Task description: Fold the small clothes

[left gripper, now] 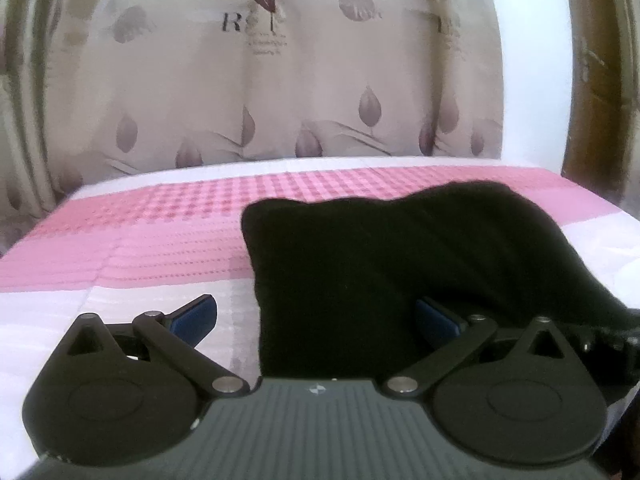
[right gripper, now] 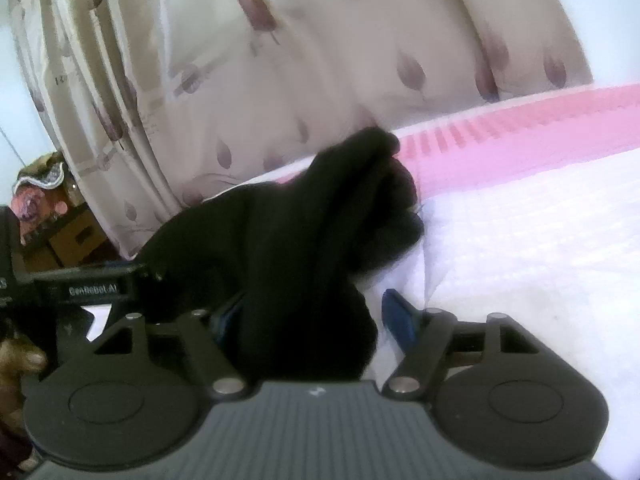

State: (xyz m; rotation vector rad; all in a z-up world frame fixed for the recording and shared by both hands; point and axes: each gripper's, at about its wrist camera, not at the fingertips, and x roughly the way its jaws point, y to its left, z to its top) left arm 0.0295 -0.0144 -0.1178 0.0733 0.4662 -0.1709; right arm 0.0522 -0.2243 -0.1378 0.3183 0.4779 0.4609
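Garment [left gripper: 384,264] on bedspread [left gripper: 160,224], before curtain [left gripper: 240,92]

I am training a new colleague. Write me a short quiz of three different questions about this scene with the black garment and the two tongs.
1. True or false: the left tongs are closed tightly on the black garment.
2. Choose one. The black garment lies on: A) a wooden floor; B) a pink and white cover; C) a metal tray.
3. Fill in: behind the bed hangs a beige ____ with a leaf pattern.

Key:
1. False. The jaws stand wide open; one blue pad lies over the bare cover.
2. B.
3. Curtain.

In the right wrist view, the right tongs are also open, with the garment bunched between them.
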